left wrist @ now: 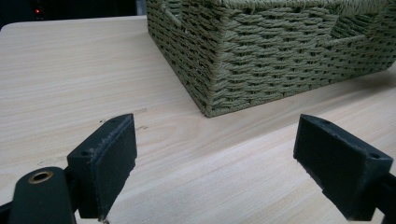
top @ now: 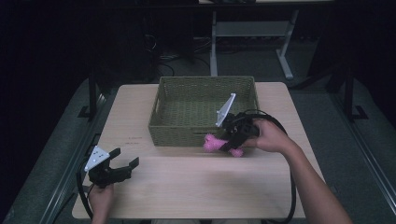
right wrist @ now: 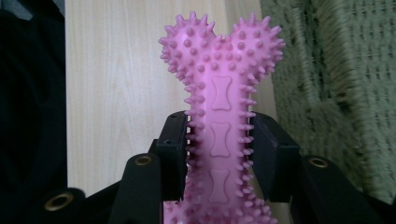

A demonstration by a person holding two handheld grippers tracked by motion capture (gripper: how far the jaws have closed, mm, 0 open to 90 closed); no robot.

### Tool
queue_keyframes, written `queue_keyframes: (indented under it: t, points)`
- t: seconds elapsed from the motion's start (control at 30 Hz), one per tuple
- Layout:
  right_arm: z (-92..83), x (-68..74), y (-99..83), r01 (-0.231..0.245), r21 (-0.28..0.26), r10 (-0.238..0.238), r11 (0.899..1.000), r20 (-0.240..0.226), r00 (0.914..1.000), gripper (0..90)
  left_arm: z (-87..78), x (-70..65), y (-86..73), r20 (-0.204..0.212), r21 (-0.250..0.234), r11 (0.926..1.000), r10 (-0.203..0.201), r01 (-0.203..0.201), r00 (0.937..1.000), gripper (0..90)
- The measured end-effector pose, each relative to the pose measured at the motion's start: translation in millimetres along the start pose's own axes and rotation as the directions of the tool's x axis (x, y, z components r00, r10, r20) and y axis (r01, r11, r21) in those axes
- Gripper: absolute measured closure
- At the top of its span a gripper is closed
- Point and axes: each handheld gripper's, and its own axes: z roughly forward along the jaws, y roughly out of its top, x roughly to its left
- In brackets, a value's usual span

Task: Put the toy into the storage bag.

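The right gripper (top: 227,142), held in a hand at centre right of the high view, has its fingers closed on a pink spiked bone toy (top: 213,143). In that view the toy sits just below the front wall of the woven basket (top: 161,114), right at the basket's lower right corner, with one knobbed end poking out to the left of the gripper and the other end showing beneath it. Whether the toy touches the tabletop (top: 201,186) I cannot tell from there.

In the right gripper view the bone toy (right wrist: 219,107) stands up the middle of the frame, its shaft pinched between the two black fingers (right wrist: 173,149), its double-lobed head rising above them. The basket (right wrist: 336,84) fills the right side of that view, pale wood to the left.

The left gripper (top: 125,163) is at the lower left of the high view, near the tabletop's front edge and well apart from the basket and the toy. Its fingers stand wide open with nothing between them. In the left gripper view the fingers (left wrist: 105,158) frame bare tabletop (left wrist: 70,70), and the near corner of the basket (left wrist: 261,56) sits in the upper middle and right of the frame.
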Motion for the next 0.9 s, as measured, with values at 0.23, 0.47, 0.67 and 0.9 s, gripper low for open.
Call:
queue_keyframes:
  t: [0.23, 0.47, 0.67, 0.9]
  points:
    - [-8.7, -6.1, 4.2, -0.001, -0.003, 0.001, 1.0, 0.004, 1.0, 58.3, -0.1, 0.3, 0.1, 0.0, 0.0, 1.0, -0.002, 0.002, 1.0, 12.8]
    - [-17.0, -13.6, 9.6, -0.002, -0.009, 0.002, 1.0, 0.01, 0.9999, 58.3, 0.5, 0.0, 0.1, 0.002, 0.0, 1.0, -0.003, 0.003, 1.0, 12.8]
    - [-22.1, -20.5, 13.9, 0.001, -0.01, -0.001, 1.0, 0.016, 0.9999, 58.3, 0.5, -0.3, 0.3, 0.004, 0.0, 1.0, -0.002, 0.002, 1.0, 12.8]
    - [-28.0, -28.9, 16.7, -0.008, -0.01, 0.008, 1.0, 0.018, 0.9998, 58.3, 0.1, -0.1, 0.2, 0.003, -0.002, 1.0, -0.005, 0.005, 1.0, 12.8]
